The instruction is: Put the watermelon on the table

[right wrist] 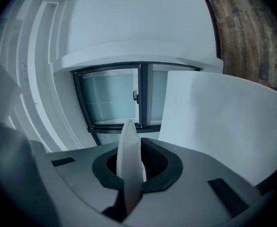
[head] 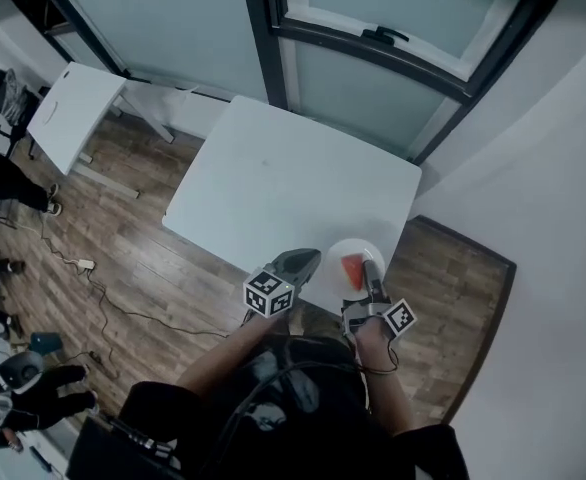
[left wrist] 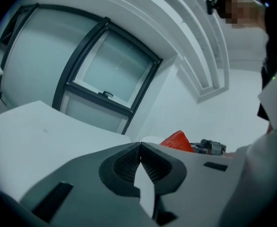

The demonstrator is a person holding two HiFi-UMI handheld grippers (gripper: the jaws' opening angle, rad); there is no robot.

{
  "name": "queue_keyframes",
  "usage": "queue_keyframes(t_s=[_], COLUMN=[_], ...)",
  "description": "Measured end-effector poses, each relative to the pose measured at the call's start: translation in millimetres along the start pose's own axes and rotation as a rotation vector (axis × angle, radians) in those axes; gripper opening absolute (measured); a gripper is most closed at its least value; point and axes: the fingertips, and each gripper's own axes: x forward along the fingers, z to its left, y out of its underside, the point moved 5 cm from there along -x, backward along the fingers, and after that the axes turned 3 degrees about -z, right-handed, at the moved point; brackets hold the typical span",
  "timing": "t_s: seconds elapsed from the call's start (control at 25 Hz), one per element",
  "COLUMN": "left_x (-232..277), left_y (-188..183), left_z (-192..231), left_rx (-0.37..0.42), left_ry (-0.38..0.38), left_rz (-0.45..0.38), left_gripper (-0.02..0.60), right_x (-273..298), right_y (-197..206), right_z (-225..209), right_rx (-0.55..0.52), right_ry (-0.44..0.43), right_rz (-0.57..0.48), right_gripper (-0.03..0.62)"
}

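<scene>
Watermelon slice [head: 353, 270]: red wedge lying on a white plate [head: 345, 249], at the near right corner of the white table [head: 283, 178].
Plate: its near rim is clamped edge-on by the right gripper [right wrist: 133, 150]; contact with the tabletop cannot be told.
Left gripper [left wrist: 140, 148]: jaws pressed together, nothing between them; just left of the plate, over the table's near edge.
Table: top bare left of and beyond the plate.
Surroundings: wood floor [head: 153, 268] open on the left; wall [head: 563, 168] close on the right.
</scene>
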Motion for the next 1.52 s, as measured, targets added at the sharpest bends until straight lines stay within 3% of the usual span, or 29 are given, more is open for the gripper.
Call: queue_keyframes(t_s=[0.12,0.44,0.56,0.8,1.04,1.16,1.28,1.52], left_x=[33,90,106,119,112,108,107,108], left_y=[9,40,42,38,35,35,34,34], left_z=[14,49,56,75,91,93,91,84], left_rx=[0.081,-0.011,0.022,0.011,0.000,-0.002,-0.004,-0.009], left_ry=[-0.013,0.024,0.059,0.078,0.058,0.065,0.076,0.094], left_rz=[0.019,0.175,0.212,0.240,0.250,0.252,0.252,0.249], left_gripper=[0.003,0.003,0.003,0.003,0.003,0.003,0.003,0.004], right_x=[27,81,104,135,150,155,160,158], right_y=[-27,-57,-73,-99,-104,-105,-107,-114], right_z=[-17,-74,-100,-147,-164,-161,-155,-147], right_rx=[-0.037,-0.007,0.004,0.031,0.011,-0.157,-0.383,-0.756], right_ry=[0.039,0.122,0.149,0.304,0.457,0.565,0.674,0.851], right_rz=[0.021,-0.071,-0.136,-0.272,-0.331,-0.294,-0.189,-0.049], right_gripper=[0.025,0.025,0.025,0.025,0.025,0.037,0.070,0.192])
